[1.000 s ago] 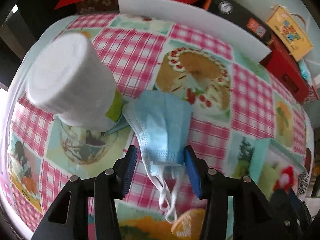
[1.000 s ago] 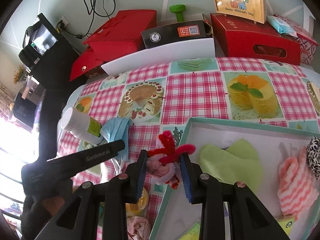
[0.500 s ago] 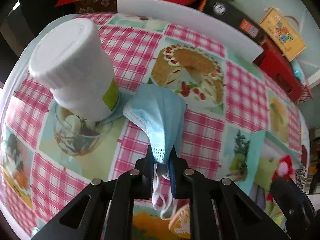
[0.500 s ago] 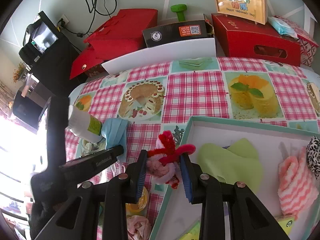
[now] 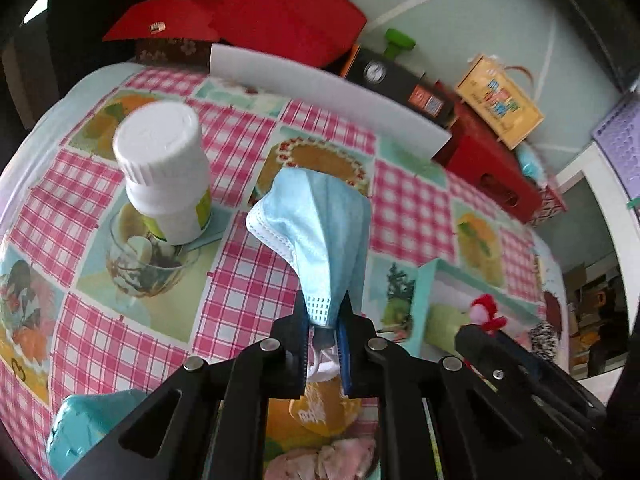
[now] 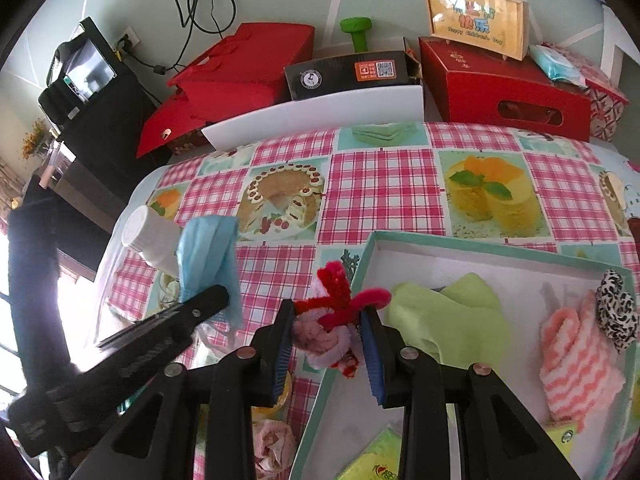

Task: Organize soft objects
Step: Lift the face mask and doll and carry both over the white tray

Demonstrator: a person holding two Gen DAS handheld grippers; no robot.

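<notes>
My left gripper (image 5: 325,326) is shut on a blue face mask (image 5: 320,232) and holds it lifted off the checked tablecloth; the mask also shows in the right wrist view (image 6: 210,248). My right gripper (image 6: 329,338) is shut on a red and pink pipe-cleaner toy (image 6: 334,316) over the left rim of a teal-edged white box (image 6: 480,248). The box holds a green cloth (image 6: 448,320), a pink striped sock (image 6: 576,364) and a leopard scrunchie (image 6: 616,310).
A white pill bottle (image 5: 164,172) stands left of the mask. A pink crumpled item (image 6: 272,440) and an orange lid (image 5: 320,404) lie near the front edge. Red boxes (image 6: 504,84), a black box (image 6: 348,74) and a white board (image 6: 316,118) line the back.
My left gripper closed on the mask and lifted it up off the table, away from the bottle. My right gripper held the toy almost still.
</notes>
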